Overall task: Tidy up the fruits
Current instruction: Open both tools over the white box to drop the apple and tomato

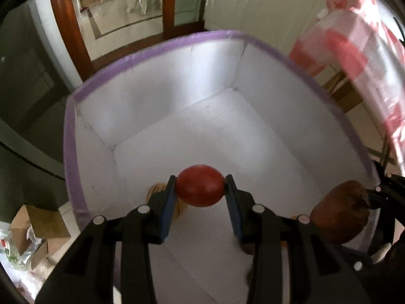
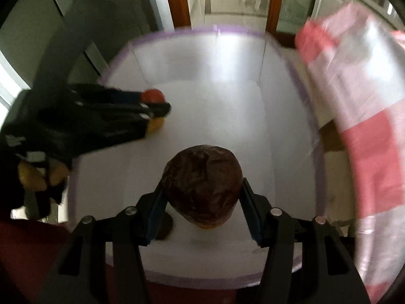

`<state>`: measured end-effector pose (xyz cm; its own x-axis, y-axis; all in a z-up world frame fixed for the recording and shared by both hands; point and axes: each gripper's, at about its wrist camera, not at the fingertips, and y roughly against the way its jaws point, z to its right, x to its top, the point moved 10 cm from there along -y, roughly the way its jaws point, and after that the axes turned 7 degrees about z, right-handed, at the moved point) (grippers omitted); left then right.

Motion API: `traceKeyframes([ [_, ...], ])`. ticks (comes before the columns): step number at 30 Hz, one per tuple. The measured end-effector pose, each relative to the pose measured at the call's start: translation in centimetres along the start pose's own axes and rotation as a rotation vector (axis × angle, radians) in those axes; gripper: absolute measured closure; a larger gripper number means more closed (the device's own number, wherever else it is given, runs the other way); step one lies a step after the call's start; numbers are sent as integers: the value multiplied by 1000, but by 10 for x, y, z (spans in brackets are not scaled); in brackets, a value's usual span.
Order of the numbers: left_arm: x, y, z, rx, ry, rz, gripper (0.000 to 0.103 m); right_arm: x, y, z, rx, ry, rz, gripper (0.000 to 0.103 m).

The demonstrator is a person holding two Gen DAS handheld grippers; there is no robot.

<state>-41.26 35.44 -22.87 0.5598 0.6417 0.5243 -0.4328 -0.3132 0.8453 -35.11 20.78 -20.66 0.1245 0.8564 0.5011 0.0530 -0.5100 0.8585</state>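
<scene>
- A white, soft-walled storage box with a lilac trimmed rim (image 1: pixel 76 152) is sitting open below both grippers; its pale floor is lying mostly bare.
- Inside the box, a yellowish fruit (image 2: pixel 155 124) is lying on the floor under the left gripper, and a dark rounded thing (image 2: pixel 165 224) is lying near the front wall, too shadowed to identify.
- A red-and-white checked plastic bag (image 1: pixel 354 58) is hanging just beside the box's right edge, crowding that side; the far and left rims are standing free, with tiled floor and a wooden door frame (image 1: pixel 68 25) beyond.
- The left gripper (image 1: pixel 200 190) is pointing steeply down into the box, its jaws pinching a small, smooth red tomato-like fruit (image 1: pixel 200 188) by its two ends, above the box floor.
- The right gripper (image 2: pixel 202 192) is likewise tilting down over the box's near side, its jaws clamping a larger, wrinkled dark-brown fruit (image 2: pixel 202 185) on both flanks, clear of the floor.
- The two grippers are hanging near each other, not touching.
</scene>
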Motion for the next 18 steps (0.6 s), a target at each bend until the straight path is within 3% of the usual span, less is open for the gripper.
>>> traceKeyframes([
  [4,4,-1,-2,23,-17,-2,65,-24,-27,3,-5,20,-88,47],
  [18,-2,-8,-7,84,5,-54,63,-12,-31,-7,-14,119,-70,47],
])
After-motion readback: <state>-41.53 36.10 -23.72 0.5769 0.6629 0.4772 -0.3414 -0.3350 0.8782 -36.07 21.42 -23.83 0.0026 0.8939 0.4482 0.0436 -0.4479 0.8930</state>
